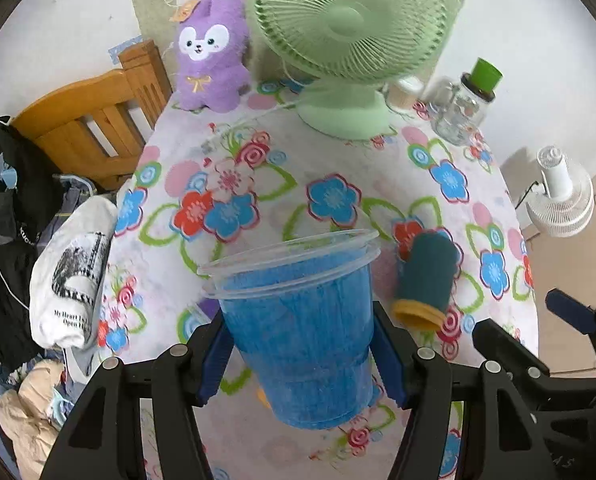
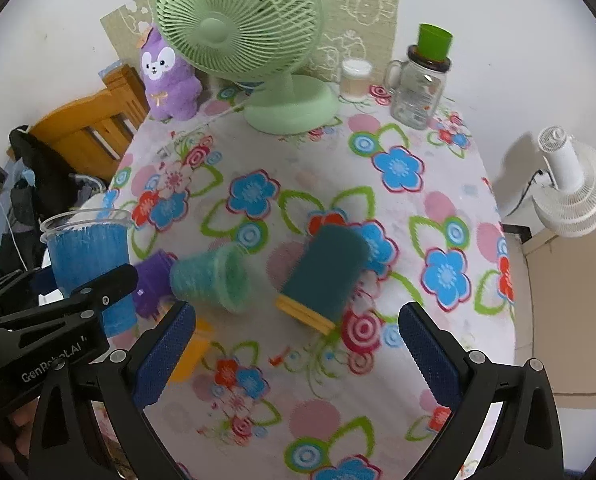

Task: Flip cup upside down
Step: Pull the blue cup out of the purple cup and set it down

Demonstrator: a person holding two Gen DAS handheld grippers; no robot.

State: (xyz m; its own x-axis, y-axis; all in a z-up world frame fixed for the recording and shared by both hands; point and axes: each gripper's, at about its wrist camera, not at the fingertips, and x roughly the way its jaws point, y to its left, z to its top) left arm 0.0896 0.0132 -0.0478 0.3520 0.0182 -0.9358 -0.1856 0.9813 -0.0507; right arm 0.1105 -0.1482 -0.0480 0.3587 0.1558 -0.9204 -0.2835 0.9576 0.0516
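Gripping the blue cup (image 1: 301,340) at lower centre, the left gripper (image 1: 301,360) holds it upright, rim up. The right gripper (image 2: 294,356) hangs with fingers apart above the tablecloth (image 2: 437,184).

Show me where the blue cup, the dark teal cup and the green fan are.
blue cup (image 1: 301,344), left wrist view, middle of its side wall.
dark teal cup (image 2: 325,270), right wrist view, middle of its lying body.
green fan (image 2: 234,20), right wrist view, front grille near the hub.

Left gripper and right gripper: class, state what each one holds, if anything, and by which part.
The left gripper clamps the blue cup by its lower side walls, rim up. The right gripper is open, holding nothing.
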